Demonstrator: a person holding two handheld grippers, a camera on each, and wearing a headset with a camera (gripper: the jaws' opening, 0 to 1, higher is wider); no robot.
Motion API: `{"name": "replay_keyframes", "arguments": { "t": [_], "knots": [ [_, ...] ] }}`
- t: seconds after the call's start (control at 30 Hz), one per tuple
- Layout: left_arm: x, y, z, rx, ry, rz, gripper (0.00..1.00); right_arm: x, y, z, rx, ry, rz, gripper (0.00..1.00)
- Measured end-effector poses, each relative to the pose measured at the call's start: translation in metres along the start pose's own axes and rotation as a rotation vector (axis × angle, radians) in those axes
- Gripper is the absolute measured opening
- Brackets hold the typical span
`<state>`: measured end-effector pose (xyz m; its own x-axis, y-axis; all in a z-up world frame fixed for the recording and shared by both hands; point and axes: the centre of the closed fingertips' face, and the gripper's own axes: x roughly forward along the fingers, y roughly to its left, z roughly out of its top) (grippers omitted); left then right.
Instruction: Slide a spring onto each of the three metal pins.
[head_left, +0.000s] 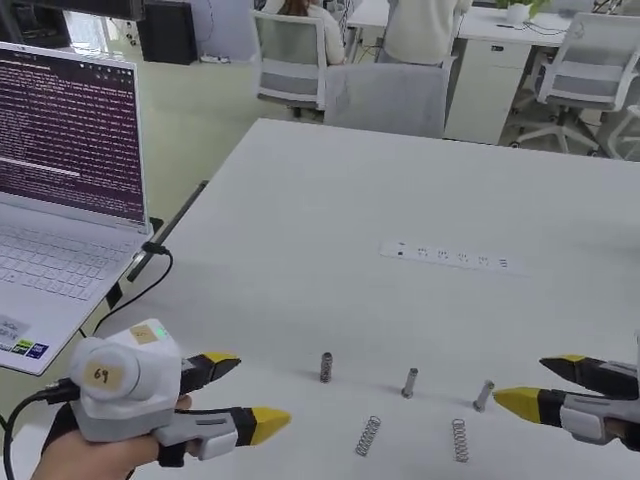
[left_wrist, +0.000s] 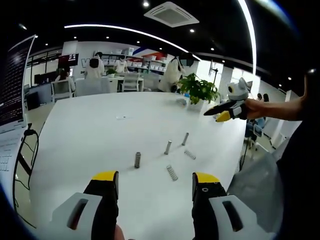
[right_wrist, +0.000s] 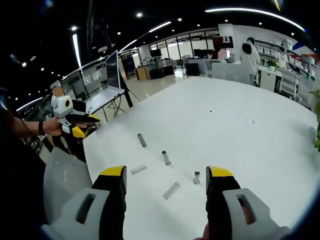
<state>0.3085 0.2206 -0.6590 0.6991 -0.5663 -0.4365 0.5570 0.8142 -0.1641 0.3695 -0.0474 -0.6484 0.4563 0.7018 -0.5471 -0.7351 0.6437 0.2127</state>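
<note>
Laptop (head_left: 70, 190) off to left of left gripper (head_left: 245, 392), whose jaws are spread wide with nothing between them. Right of its tips on white table (head_left: 400, 190): left pin (head_left: 326, 367) – looks coiled already – then bare middle pin (head_left: 409, 382). Left loose spring (head_left: 368, 435) and right loose spring (head_left: 459, 440) lie flat between grippers. Right pin (head_left: 484, 395) sits just beside lower tip of right gripper (head_left: 535, 385), jaws apart too, holding nothing.

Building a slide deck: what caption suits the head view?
Open left gripper and open right gripper flank three upright pins, two loose springs lying before them on the white table.
</note>
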Motion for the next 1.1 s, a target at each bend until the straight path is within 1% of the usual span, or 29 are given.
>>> {"name": "replay_keyframes", "arguments": {
  "t": [0.17, 0.33, 0.53, 0.6, 0.67, 0.9, 1.1],
  "knots": [
    [0.001, -0.002, -0.001, -0.003, 0.002, -0.002, 0.55, -0.007, 0.004, -0.013, 0.030, -0.003, -0.009, 0.65],
    [0.002, -0.005, 0.000, -0.006, 0.002, -0.005, 0.55, -0.013, 0.010, -0.031, 0.069, -0.006, -0.014, 0.68],
    [0.002, -0.006, -0.002, -0.005, 0.007, -0.008, 0.55, -0.017, 0.011, -0.050, 0.105, -0.005, -0.023, 0.70],
    [0.002, -0.007, -0.002, -0.006, 0.007, -0.009, 0.55, -0.019, 0.013, -0.057, 0.118, 0.005, -0.015, 0.66],
    [0.003, -0.008, -0.003, -0.006, 0.009, -0.010, 0.56, -0.020, 0.014, -0.061, 0.124, 0.006, -0.021, 0.68],
    [0.004, -0.011, -0.004, -0.008, 0.017, -0.015, 0.56, -0.022, 0.017, -0.066, 0.153, -0.002, -0.023, 0.69],
    [0.008, -0.012, -0.004, -0.006, 0.021, -0.023, 0.56, -0.023, 0.019, -0.067, 0.159, -0.002, -0.022, 0.70]
  ]
}}
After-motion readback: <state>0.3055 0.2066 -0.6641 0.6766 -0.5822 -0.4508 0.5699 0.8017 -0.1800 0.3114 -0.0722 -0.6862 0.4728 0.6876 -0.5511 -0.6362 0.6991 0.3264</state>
